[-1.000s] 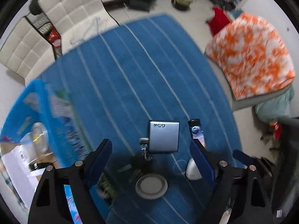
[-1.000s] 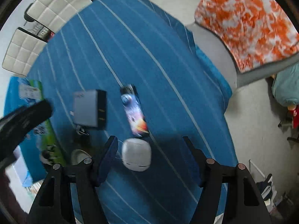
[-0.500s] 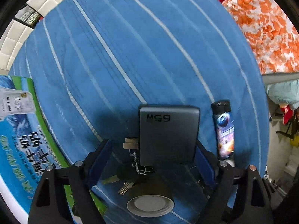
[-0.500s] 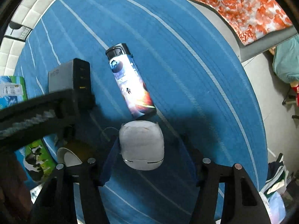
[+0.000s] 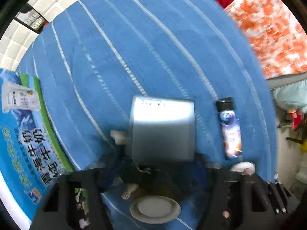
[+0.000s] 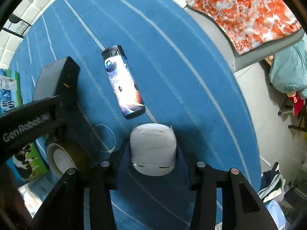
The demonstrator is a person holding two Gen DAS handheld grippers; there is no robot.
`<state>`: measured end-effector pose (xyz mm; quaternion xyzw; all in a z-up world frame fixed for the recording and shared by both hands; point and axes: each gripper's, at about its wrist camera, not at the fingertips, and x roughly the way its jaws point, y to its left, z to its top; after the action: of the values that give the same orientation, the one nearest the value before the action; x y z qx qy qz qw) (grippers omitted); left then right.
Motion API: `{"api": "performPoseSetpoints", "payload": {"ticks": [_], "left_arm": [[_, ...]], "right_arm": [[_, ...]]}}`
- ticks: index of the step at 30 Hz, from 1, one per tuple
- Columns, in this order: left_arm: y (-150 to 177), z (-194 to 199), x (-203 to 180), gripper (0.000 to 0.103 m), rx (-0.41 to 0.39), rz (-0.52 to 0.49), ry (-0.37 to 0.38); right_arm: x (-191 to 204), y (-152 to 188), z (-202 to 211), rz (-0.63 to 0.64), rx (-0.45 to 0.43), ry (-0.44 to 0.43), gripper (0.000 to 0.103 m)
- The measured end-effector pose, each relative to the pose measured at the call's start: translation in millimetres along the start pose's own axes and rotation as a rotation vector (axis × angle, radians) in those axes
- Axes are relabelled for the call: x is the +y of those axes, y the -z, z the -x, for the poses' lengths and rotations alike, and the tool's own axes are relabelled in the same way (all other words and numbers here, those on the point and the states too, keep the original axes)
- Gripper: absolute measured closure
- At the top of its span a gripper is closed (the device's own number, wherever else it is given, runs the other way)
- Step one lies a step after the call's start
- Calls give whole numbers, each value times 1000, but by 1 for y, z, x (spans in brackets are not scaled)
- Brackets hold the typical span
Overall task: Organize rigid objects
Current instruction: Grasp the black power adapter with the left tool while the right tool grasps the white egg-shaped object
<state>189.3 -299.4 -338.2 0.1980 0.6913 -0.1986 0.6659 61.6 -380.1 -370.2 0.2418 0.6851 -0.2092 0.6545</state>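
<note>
My left gripper has its fingers closed against both sides of a grey 65W charger, which looks tilted up off the blue striped rug. The charger also shows in the right wrist view. My right gripper has its fingers against both sides of a white rounded case on the rug. A lighter with a space print lies between them, also seen in the left wrist view. Keys lie under the charger.
A roll of tape lies near the left gripper, also in the right wrist view. A blue and green milk carton box is at the left. An orange and white blanket on a seat lies at the right. White cushions sit beyond the rug.
Both grippers moved down and closed in: the left onto the charger, which now tilts up, the right onto the white case.
</note>
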Motion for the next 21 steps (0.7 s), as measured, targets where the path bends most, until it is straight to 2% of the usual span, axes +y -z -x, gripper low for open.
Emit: {"api": "performPoseSetpoints", "payload": {"ticks": [6, 11, 18, 21], "left_arm": [[18, 38, 7, 52, -72, 44, 52], [41, 60, 31, 52, -106, 99, 100], [81, 137, 84, 52, -271, 141, 121], [105, 175, 107, 52, -352, 179, 107]], "right_arm": [[4, 9, 21, 41, -41, 1, 55], [20, 23, 53, 72, -91, -29, 55], [57, 55, 125, 185, -216, -91, 55], [80, 71, 163, 237, -276, -127, 55]]}}
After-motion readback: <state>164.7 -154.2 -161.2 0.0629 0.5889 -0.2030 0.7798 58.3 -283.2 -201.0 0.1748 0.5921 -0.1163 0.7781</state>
